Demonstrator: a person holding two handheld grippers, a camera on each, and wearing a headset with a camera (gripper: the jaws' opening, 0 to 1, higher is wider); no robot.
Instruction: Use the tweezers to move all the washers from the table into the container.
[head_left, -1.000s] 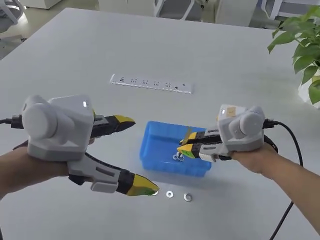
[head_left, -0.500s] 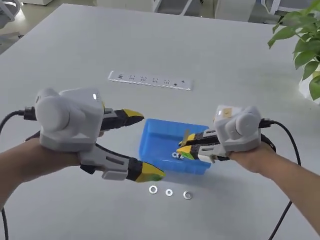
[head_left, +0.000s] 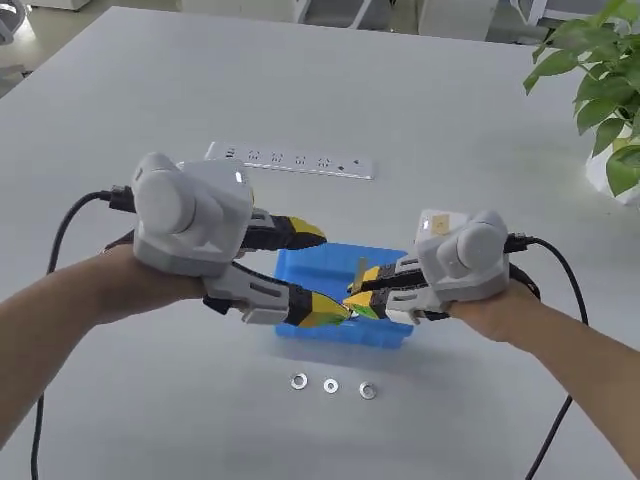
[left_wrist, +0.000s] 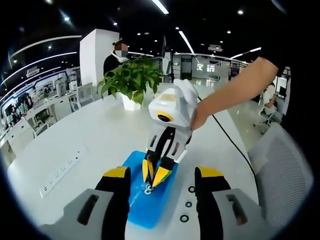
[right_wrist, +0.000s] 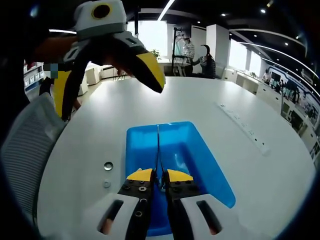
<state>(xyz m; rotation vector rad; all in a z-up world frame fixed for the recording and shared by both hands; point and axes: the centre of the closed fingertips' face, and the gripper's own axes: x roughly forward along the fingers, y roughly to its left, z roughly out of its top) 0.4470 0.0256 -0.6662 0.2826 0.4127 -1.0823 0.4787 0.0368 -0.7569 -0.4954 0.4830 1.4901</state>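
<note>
The right tongs (head_left: 358, 297) are closed on the tweezers (right_wrist: 158, 145), whose thin tips reach forward over the inside of the blue container (head_left: 340, 332). In the left gripper view a small ring (left_wrist: 148, 189) sits just under those tips. I cannot tell whether it is pinched in the tweezers or lying in the container.

The left tongs (head_left: 329, 273) are wide open and grip nothing. They hang over the container's left end, with the near jaw's tip just beside the tips of the right tongs.

Three washers (head_left: 331, 385) lie in a short row on the white worktop (head_left: 450, 120), just near of the container's near wall and apart from it.

A white power strip (head_left: 290, 160) lies farther back on the worktop, and a potted plant (head_left: 600, 60) stands at the far right.
</note>
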